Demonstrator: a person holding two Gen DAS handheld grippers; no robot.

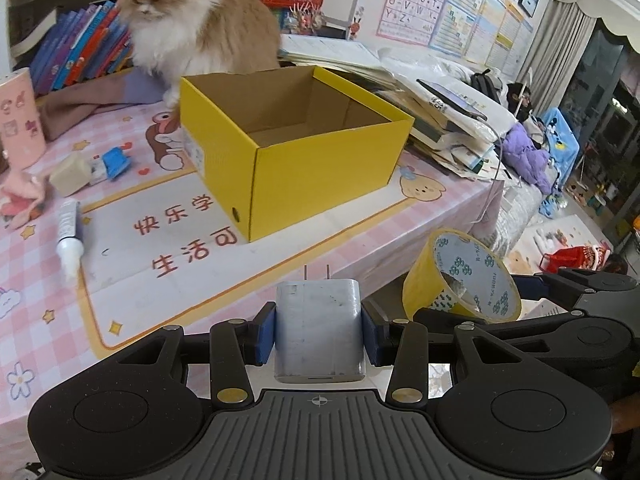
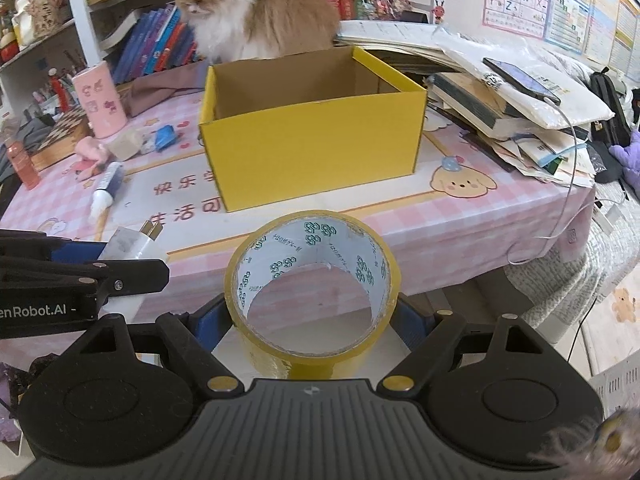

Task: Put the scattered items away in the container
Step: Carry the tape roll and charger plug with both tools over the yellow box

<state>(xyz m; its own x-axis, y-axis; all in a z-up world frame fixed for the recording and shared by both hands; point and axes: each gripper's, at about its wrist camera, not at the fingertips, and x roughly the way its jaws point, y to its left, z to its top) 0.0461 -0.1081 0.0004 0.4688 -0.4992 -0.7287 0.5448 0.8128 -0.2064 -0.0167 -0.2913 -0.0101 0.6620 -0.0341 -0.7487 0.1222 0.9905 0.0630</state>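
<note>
**Materials and finishes on the desk**

The yellow box (image 2: 316, 136) is cardboard, smooth and matt yellow outside, raw brown inside. The charger (image 1: 320, 330) has a smooth white plastic shell, scuffed and slightly glossy, with two metal prongs. The tape roll (image 2: 312, 288) is glossy yellowish film on a printed paper core. The left gripper (image 1: 320, 336) and right gripper (image 2: 312, 320) are matt black plastic with brass-coloured metal pins. The tablecloth (image 2: 460, 236) is smooth and printed. The cat (image 2: 256, 8) is fluffy.

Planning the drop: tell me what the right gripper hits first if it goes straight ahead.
Probably the near wall of the yellow box; the right gripper, holding the tape roll, points at it across bare tablecloth. Depth is uncertain.
</note>
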